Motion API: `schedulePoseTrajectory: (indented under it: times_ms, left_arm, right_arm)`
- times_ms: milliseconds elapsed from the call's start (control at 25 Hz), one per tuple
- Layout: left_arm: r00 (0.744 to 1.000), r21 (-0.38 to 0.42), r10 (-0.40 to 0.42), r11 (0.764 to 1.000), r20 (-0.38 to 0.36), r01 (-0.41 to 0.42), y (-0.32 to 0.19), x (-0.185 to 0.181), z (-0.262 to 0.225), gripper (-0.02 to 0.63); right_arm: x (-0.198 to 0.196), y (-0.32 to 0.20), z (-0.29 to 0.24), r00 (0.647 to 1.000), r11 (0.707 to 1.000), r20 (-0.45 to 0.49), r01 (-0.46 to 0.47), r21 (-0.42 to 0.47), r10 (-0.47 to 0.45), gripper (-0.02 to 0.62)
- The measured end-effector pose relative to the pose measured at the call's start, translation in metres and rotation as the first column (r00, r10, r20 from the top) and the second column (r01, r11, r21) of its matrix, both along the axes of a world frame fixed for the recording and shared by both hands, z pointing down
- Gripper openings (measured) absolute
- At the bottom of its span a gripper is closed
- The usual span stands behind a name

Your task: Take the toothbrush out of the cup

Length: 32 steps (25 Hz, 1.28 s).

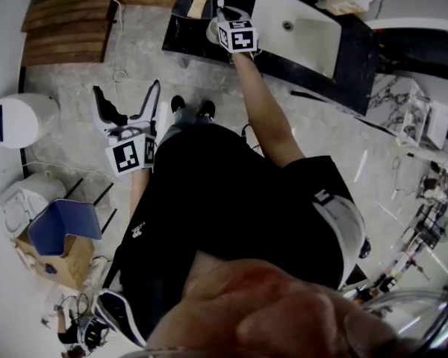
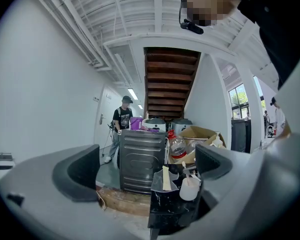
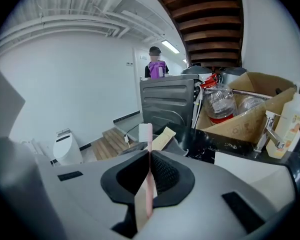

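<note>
While my left gripper (image 1: 128, 104) hangs idle at the left, jaws wide apart and holding nothing, my right gripper (image 3: 149, 156) is over the black counter (image 1: 181, 39). Its jaws are pressed together on the pink toothbrush (image 3: 147, 134), which stands upright with its lower end apparently in the white cup (image 2: 188, 190). Step in hand: the grasp, which I judge complete. Next: a straight upward lift until the handle clears the rim, without tipping the cup.

From the head we look steeply down on the floor (image 1: 82, 125) and the black tabletop (image 1: 355, 47). The left hand-held gripper (image 2: 147, 166) faces that tabletop level, from farther back; the right hand-held gripper (image 3: 149, 159) sits near it. Both views show the grey metal cabinet (image 2: 142, 156).
</note>
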<state>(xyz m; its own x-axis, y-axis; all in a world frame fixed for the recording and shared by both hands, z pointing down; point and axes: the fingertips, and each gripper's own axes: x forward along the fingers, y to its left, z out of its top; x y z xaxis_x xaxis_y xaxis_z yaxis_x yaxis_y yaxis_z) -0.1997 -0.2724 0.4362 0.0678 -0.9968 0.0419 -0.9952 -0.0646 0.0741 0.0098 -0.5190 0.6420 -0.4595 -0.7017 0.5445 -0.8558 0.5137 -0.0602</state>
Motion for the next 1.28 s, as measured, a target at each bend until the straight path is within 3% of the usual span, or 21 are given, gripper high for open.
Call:
schedulePoseTrajectory:
  times_ms: [320,600,1040,1280]
  left_arm:
    - [1.0,0.002,0.031,1.0,-0.001,-0.031,-0.008,0.008,-0.007,0.58]
    - [0.995,0.047,0.095,0.994,0.0,-0.095,-0.018,0.024,-0.016,0.58]
    - [0.986,0.061,0.167,0.984,0.007,-0.168,-0.025,0.044,-0.024,0.58]
    - [0.98,0.071,0.2,0.977,0.005,-0.2,-0.027,0.053,-0.032,0.578]
  right_arm:
    - [0.012,0.006,-0.053,0.997,0.994,0.072,-0.039,0.106,0.031,0.035]
    - [0.034,0.033,-0.128,0.986,0.971,0.163,-0.081,0.227,0.044,0.035]
    - [0.075,0.115,-0.248,0.959,0.89,0.28,-0.158,0.428,0.035,0.035]
    - [0.089,0.171,-0.286,0.951,0.843,0.306,-0.2,0.499,0.044,0.035]
